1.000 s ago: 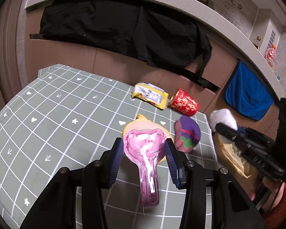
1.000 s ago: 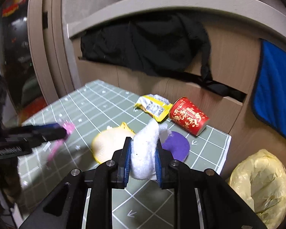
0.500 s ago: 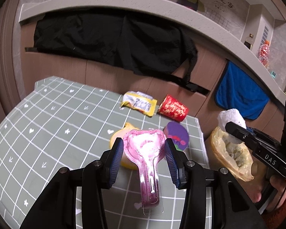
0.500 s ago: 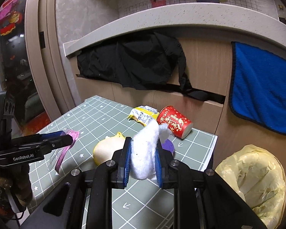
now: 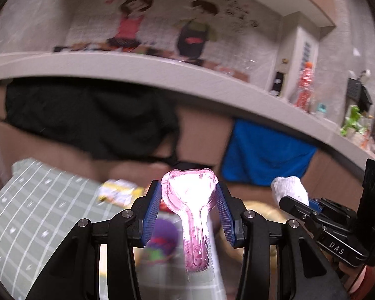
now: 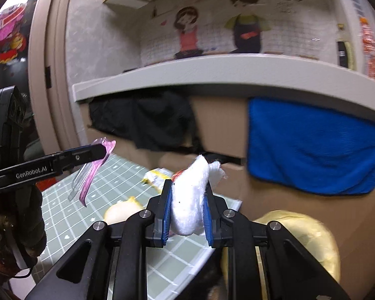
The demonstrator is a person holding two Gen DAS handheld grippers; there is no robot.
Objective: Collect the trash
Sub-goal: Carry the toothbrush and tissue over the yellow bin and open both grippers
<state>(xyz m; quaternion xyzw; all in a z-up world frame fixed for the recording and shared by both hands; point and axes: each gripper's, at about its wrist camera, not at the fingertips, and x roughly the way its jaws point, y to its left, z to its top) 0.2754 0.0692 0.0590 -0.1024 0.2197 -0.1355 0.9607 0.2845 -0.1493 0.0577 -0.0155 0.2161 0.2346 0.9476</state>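
Note:
My left gripper point(image 5: 188, 197) is shut on a pink heart-shaped plastic blister pack point(image 5: 192, 210) and holds it high above the green checked table point(image 5: 37, 212). My right gripper point(image 6: 187, 200) is shut on a white crumpled tissue wad point(image 6: 190, 200), which also shows in the left wrist view point(image 5: 290, 190). A trash bin lined with a yellow bag point(image 6: 310, 235) stands beside the table's right edge, below and right of the right gripper. The left gripper with the pink pack point(image 6: 95, 167) shows at the left of the right wrist view.
On the table lie a yellow snack wrapper point(image 5: 117, 192), a purple bowl-shaped lid point(image 5: 162, 240), a yellow item point(image 6: 122, 211) and a partly hidden red cup point(image 6: 178, 173). Behind are a wooden cabinet with a black cloth point(image 6: 147, 122), a blue towel point(image 6: 310, 147) and a grey counter point(image 6: 212, 72).
Both grippers rose and tilted up with their loads; the views now show more wall and counter. The left gripper moved right, toward the bin side. Grips are unchanged.

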